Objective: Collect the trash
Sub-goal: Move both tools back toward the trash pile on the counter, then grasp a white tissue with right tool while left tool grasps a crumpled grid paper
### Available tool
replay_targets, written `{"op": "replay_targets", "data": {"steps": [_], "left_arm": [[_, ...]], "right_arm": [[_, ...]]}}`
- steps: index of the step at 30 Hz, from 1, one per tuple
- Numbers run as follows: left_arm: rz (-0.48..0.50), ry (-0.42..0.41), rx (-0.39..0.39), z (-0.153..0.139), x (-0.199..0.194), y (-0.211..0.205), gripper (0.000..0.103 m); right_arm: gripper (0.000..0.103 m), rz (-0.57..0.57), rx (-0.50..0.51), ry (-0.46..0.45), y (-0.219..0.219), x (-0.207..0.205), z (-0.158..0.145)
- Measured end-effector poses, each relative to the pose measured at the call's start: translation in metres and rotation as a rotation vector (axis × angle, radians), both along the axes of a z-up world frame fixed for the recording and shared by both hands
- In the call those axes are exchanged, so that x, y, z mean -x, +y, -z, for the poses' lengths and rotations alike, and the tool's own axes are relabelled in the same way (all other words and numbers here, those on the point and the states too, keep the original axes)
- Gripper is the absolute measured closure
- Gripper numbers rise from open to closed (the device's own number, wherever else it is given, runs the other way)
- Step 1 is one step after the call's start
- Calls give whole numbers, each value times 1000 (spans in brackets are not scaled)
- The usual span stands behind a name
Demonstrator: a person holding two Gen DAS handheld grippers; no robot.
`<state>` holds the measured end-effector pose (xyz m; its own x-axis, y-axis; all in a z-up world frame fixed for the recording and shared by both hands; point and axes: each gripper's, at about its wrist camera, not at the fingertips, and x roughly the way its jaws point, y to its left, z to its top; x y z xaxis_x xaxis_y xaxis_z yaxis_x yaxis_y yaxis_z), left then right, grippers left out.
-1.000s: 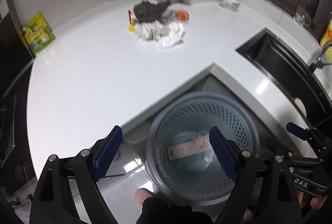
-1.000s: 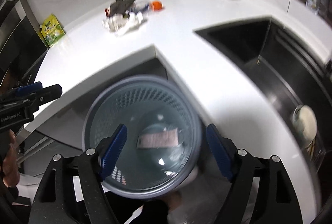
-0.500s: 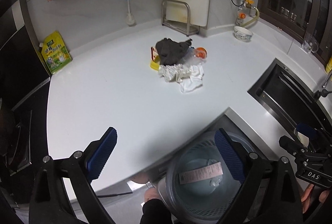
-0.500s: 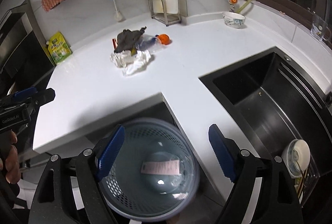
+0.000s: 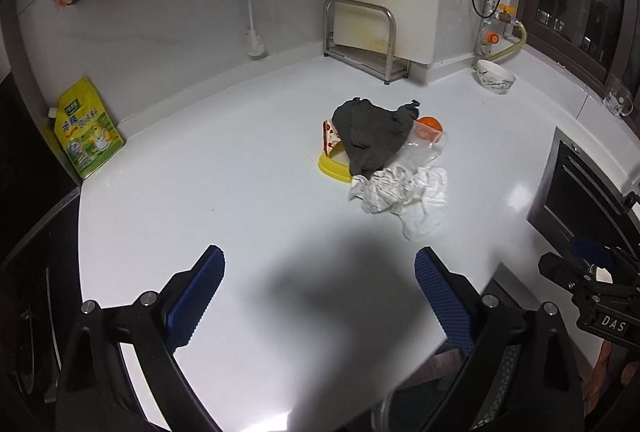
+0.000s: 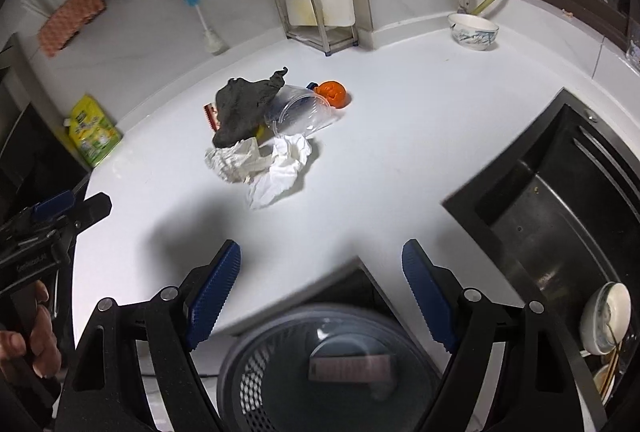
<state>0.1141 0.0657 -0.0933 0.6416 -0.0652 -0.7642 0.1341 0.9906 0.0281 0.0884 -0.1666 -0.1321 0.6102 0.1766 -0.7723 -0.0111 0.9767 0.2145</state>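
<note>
At the bottom of the left view, our left gripper (image 5: 316, 296) has its blue fingers (image 5: 194, 298) spread wide with nothing between them, only bare white worktop (image 5: 208, 192) and a shadow. In the right view, our right gripper (image 6: 322, 292) is likewise wide open and empty; below its fingers (image 6: 214, 288), at the bottom centre, sits the mesh waste bin (image 6: 256, 372) with a labelled scrap (image 6: 350, 368) inside, tucked under the worktop's edge. At the right edge of that frame lies the dark sink (image 6: 560, 200), a bowl (image 6: 606, 316) in its lower corner.

Farther up, near the middle of both frames, we see the trash pile on the worktop: crumpled white paper (image 5: 404, 192) nearest, a dark grey cloth (image 5: 370, 138) draped over a yellow lid (image 5: 332, 164), a clear plastic cup (image 6: 302, 110) on its side, and an orange piece (image 6: 332, 92) behind. At the far left stands a yellow-green pouch (image 5: 86, 132); at the back, a metal rack (image 5: 360, 36) and a patterned bowl (image 5: 496, 76).
</note>
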Motion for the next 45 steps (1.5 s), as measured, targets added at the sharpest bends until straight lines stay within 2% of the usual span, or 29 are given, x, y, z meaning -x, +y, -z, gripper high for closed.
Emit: {"op": "replay_targets", "data": {"steps": [8,14,21,29,34,39,42,45], "left_arm": [[39,47,0,31,-51,13,9],[62,79,11,50,-69,16,9],[77,88,27,58,-80,14,9],[88,91,37,59,-86,12,9],[94,95,47,58,-87,8,9],[107,95,57,58,-88,0,9],[117,94,64,59,-88,-6,9],[125,94,72,60,-87,-12,9]], "right_arm": [[24,19,14,55,24,-65,38],[24,14,33,63,35,-95,58],[24,4,67,55,42,-120,69],[25,-17,100,35,48,-124,76],[49,-40,97,30,50,-123,77],[78,-44,79,35,46,-122,75],[89,-49,101,22,44,-116,73],[93,-36,105,14,37,-111,71]]}}
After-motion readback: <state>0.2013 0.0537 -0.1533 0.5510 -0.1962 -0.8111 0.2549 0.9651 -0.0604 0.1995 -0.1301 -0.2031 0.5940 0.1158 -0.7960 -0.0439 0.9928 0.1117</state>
